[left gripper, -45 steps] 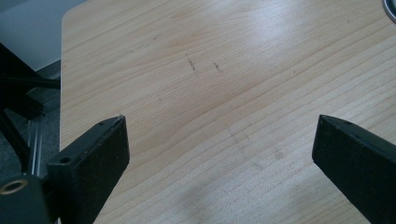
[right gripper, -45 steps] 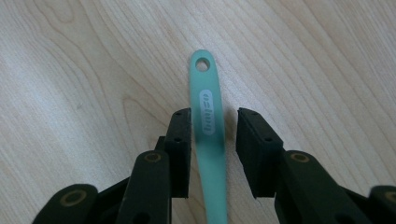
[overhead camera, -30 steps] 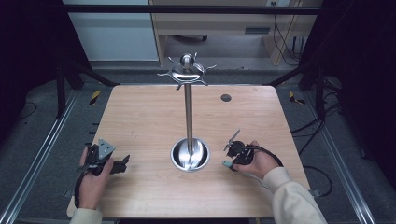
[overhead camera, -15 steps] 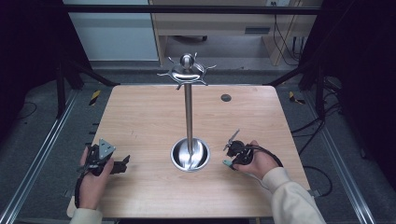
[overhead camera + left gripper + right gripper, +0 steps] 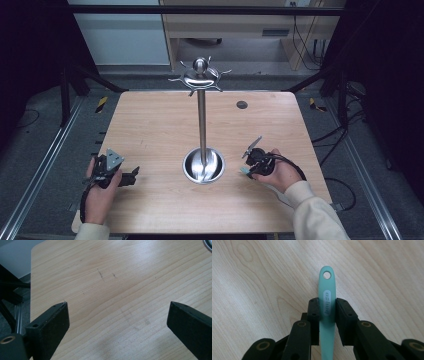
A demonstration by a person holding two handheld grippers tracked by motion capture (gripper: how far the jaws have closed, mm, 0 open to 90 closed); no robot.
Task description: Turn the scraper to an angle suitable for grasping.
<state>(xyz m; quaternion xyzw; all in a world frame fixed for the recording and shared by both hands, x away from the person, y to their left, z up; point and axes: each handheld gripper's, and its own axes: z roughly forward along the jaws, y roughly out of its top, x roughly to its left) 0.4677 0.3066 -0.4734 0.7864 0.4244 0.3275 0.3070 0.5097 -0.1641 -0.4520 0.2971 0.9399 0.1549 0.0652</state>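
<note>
Right now my right tongs (image 5: 327,315) are closed tight on a slim teal handle (image 5: 327,297), both black jaws pressed flat against its sides. The handle pokes out past the jaws over bare wood, and its rounded tip has a small hanging hole, with a pale oval label just below it. What sits at the other end of that handle I cannot tell. From the high view, those tongs (image 5: 248,162) sit in my right hand (image 5: 280,172) low over the desk (image 5: 150,125), just to the right of the metal stand's base.

My left tongs (image 5: 117,315) are spread wide, one jaw at each side of the left gripper view, with nothing between them but wood grain and a few faint scuffs. In the high view they (image 5: 131,176) rest near the front left of the desk, held in my left hand (image 5: 100,192), a grey three-cornered plate (image 5: 114,158) on top.

Between the two stands a tall polished stand (image 5: 202,120): a round dish-like base (image 5: 203,166), a thin upright pole, and a domed cap ringed with short hooks. A small dark disc (image 5: 242,104) lies toward the far right of the desk, well apart from everything.
</note>
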